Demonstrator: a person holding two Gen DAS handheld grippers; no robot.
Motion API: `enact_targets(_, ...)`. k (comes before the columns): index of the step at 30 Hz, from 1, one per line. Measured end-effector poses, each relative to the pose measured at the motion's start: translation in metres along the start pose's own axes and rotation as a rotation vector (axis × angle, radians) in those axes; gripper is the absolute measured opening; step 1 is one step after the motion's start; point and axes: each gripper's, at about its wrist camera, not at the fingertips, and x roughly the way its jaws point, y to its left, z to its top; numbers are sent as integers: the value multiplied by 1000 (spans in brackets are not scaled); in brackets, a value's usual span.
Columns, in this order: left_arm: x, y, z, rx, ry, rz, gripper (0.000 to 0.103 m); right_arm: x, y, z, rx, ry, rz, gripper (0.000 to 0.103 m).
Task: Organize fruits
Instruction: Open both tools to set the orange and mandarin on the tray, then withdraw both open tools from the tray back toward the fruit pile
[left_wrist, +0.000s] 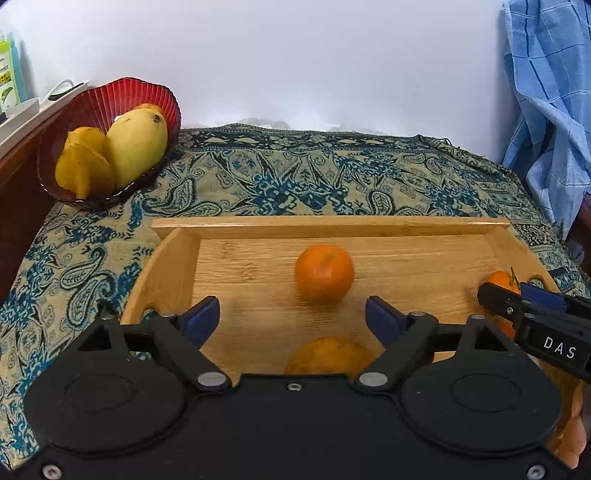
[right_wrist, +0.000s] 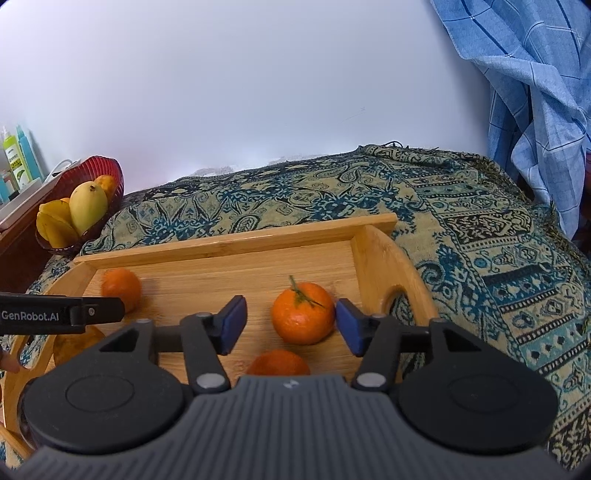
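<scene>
A wooden tray (left_wrist: 258, 227) (right_wrist: 236, 240) lies on the patterned cloth and holds several oranges. In the left wrist view my left gripper (left_wrist: 291, 321) is open over the tray, with one orange (left_wrist: 324, 274) just beyond its fingertips and a duller orange (left_wrist: 328, 356) below it. In the right wrist view my right gripper (right_wrist: 291, 325) is open around a stemmed orange (right_wrist: 303, 313), its right pad close to or touching the fruit. Another orange (right_wrist: 277, 363) sits under it, and one (right_wrist: 121, 288) lies at the tray's far left.
A red glass bowl (left_wrist: 92, 99) (right_wrist: 110, 166) with a mango (left_wrist: 136, 146), starfruit (left_wrist: 83, 166) and another fruit stands at the back left. Bottles (right_wrist: 14, 158) stand on a wooden ledge beyond it. A blue checked cloth (left_wrist: 550, 110) hangs at the right. A white wall is behind.
</scene>
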Motion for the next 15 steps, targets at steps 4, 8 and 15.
enact_targets(4, -12, 1, -4, 7, -20, 6, 90, -13, 7, 0, -37, -50, -3, 87)
enact_targets(8, -26, 0, -7, 30, -55, 21, 93, -27, 11, -2, -53, -87, 6, 91)
enact_targets(15, -47, 0, -19, 46, -69, 2, 95, -50, 12, -10, -56, -126, 11, 100)
